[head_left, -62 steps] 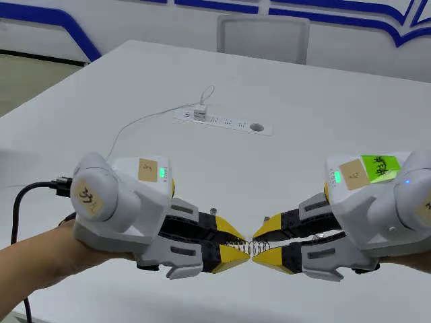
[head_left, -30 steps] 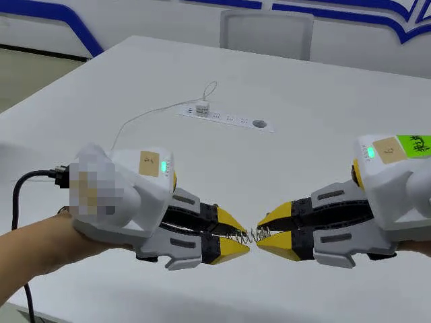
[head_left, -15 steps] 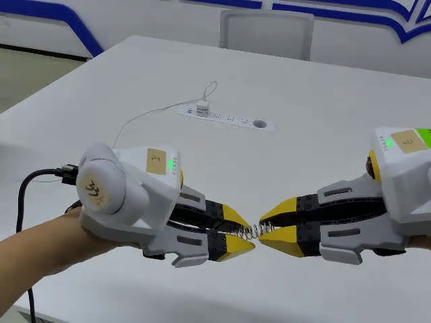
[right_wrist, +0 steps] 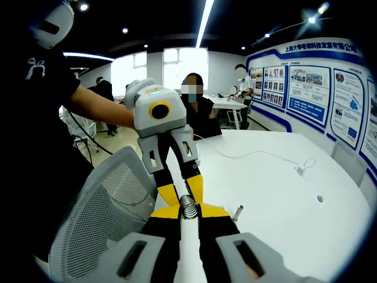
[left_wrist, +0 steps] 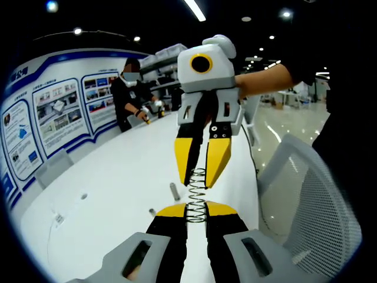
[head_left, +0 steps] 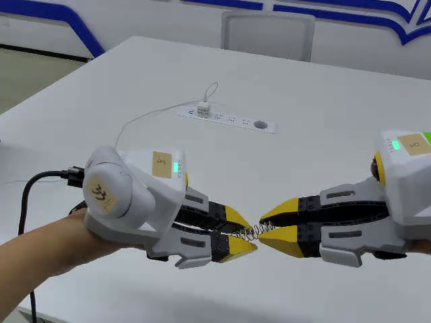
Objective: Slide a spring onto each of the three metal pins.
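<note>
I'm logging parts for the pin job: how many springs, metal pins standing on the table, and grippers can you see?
spring: 1
metal pins standing on the table: 2
grippers: 2, the left gripper and the right gripper
Total: 5

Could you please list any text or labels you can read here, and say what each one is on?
"33" (handwritten, uncertain): tan sticker on the left gripper, round end.
Too small to read: top sticker on that gripper; sticker on the right gripper.
Blurred: wall posters; power strip markings.
</note>
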Tool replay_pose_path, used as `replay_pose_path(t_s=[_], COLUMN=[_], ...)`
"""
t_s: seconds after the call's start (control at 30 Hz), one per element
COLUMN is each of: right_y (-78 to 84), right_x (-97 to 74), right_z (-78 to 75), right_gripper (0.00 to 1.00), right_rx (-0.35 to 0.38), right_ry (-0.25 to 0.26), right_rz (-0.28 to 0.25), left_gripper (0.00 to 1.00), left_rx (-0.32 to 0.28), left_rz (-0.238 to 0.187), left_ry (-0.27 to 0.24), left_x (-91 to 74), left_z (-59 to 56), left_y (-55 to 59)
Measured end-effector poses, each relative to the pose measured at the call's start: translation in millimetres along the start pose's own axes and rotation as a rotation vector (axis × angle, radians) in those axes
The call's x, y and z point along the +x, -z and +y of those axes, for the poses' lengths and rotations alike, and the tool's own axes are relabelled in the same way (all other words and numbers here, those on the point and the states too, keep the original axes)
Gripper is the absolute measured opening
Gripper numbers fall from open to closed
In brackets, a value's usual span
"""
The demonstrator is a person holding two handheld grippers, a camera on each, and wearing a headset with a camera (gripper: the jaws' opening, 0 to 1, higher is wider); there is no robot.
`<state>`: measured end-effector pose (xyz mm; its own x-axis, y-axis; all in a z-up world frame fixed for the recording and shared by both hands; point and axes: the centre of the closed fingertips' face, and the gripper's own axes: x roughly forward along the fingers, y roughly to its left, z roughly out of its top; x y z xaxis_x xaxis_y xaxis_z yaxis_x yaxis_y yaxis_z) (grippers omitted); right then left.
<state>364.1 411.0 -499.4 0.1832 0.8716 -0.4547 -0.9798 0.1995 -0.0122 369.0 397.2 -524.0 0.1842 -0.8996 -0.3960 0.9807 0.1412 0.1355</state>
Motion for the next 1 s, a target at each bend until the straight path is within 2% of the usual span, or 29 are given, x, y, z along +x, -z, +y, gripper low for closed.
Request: replay_pose_path(t_s=[0.2, 0.23, 0.27, 0.3, 0.37, 0.53, 0.73, 0.9, 0.93, 0.97, 1.0], right_y=[-6.2, -13.5, -18.9, -17.7, -14.3, -20.0, -22.2, -22.4, -23.4, -26.6, -27.6], right_x=[0.5, 0.6, 1.5, 2.0, 3.7, 4.7, 10.5, 12.5, 12.7, 12.4, 12.4], right_z=[0.1, 3.2, 5.2, 2.7, 0.8, 5.1, 8.3, 9.7, 8.4, 6.5, 8.3], right_gripper=[0.11, 0.11, 0.11, 0.11, 0.1, 0.11, 0.11, 0.11, 0.11, 0.11, 0.11], right_rx=[0.025, 0.043, 0.061, 0.038, 0.013, 0.044, 0.024, 0.042, 0.024, -0.035, -0.032], right_ry=[-0.007, -0.027, -0.032, -0.014, -0.003, -0.028, -0.028, -0.031, -0.016, 0.006, 0.005], right_rz=[-0.032, -0.07, -0.098, -0.079, -0.044, -0.072, -0.076, -0.081, -0.082, -0.088, -0.088], left_gripper=[0.1, 0.1, 0.1, 0.1, 0.1, 0.1, 0.1, 0.1, 0.1, 0.1, 0.1], left_rx=[-0.002, 0.007, 0.009, -0.012, -0.003, -0.025, -0.023, -0.022, -0.025, -0.033, -0.038], left_rz=[0.002, 0.016, 0.001, 0.006, 0.014, 0.001, 0.007, 0.004, 0.003, -0.008, -0.013], left_ry=[0.0, -0.012, -0.007, -0.008, -0.014, -0.006, -0.008, -0.01, -0.012, -0.027, -0.025], left_x=[1.5, 2.9, 4.0, 5.9, 7.2, 6.5, 9.7, 9.5, 9.4, 8.6, 7.4], left_z=[-1.0, 0.4, -0.5, -0.1, 0.6, -2.2, -4.3, -5.3, -4.7, -1.0, -0.1], left_y=[0.1, 2.5, -0.1, -0.2, 1.6, -0.8, -0.1, -0.8, -1.0, -2.5, -3.1])
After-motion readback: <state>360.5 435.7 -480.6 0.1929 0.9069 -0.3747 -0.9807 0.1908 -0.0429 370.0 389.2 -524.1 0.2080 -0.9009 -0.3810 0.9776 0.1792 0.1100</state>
